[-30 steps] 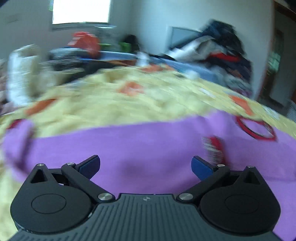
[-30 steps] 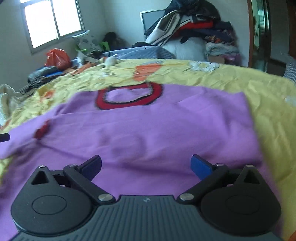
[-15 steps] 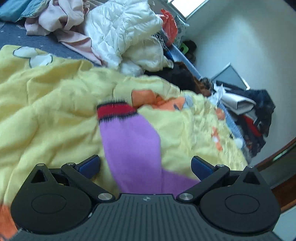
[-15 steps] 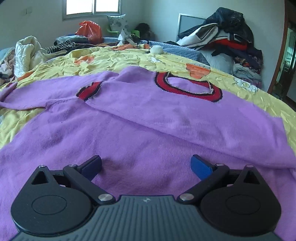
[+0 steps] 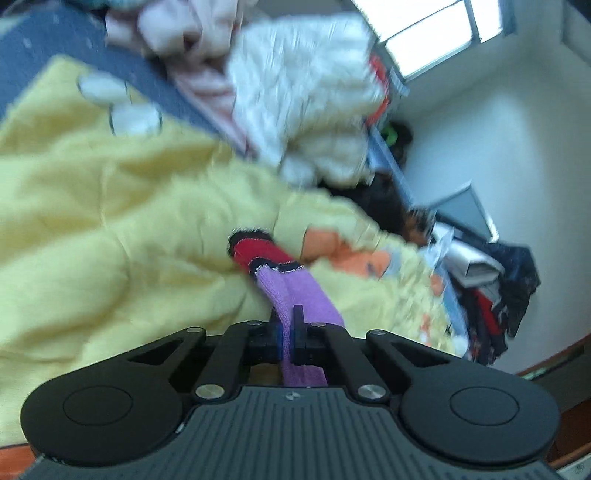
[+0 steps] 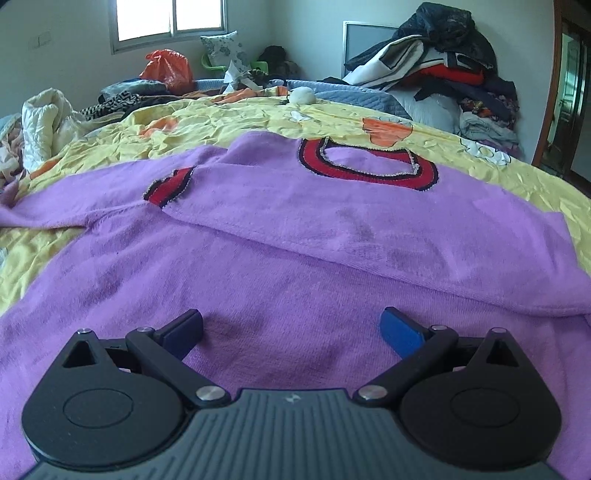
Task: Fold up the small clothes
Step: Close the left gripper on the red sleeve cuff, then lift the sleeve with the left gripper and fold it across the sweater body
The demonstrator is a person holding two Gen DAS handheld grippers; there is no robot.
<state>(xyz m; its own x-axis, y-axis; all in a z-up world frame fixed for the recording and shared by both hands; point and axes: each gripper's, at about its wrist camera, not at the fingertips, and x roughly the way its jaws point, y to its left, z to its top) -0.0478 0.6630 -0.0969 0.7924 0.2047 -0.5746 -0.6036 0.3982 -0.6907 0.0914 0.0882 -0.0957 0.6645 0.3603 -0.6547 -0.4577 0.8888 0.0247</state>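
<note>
The left tool [image 5: 287, 332] is pinching the left sleeve [image 5: 291, 291] of the purple sweater [image 6: 295, 266] lying on the yellow bedspread [image 6: 229, 122], right tool [image 6: 291, 326] hovering spread over its body, so the next move is likely carrying that sleeve across the chest.

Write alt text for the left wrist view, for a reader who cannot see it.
The left gripper is shut on a purple sleeve with a red cuff, which lies on a crumpled yellow bedspread. Behind are blurred heaps of white and pink clothes and a window.
</note>
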